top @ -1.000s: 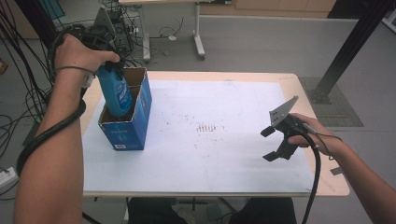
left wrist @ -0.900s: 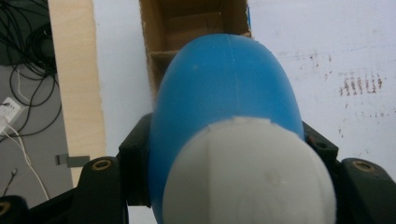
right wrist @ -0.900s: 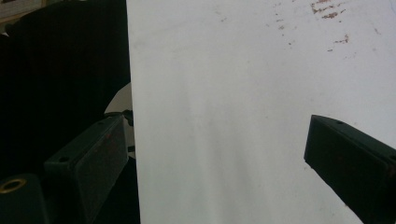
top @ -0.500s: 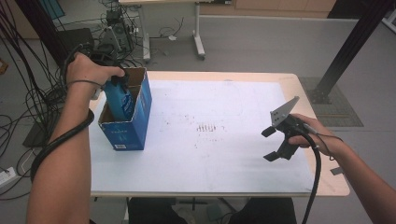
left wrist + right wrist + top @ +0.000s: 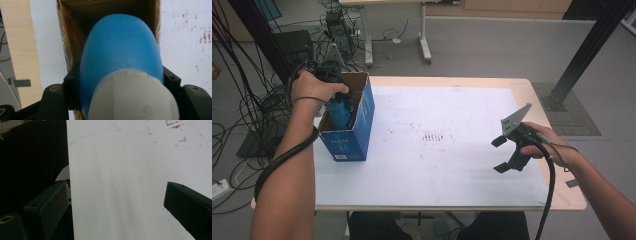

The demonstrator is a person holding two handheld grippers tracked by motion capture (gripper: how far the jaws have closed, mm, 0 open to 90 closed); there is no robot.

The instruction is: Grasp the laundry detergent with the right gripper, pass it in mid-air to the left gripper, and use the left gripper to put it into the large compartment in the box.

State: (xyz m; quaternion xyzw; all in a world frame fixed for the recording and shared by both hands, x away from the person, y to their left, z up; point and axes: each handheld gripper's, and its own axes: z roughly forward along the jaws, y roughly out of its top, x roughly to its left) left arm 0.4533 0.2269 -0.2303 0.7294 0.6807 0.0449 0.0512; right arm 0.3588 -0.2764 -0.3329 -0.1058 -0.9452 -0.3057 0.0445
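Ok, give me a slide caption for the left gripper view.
Left hand-held gripper clamps a blue bottle with a white cap, lowering it into an open cardboard box.

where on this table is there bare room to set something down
The white sheet is bare from the blue box across to the right claw. Crowded only at the left edge, where the left claw holds the blue bottle inside the box.
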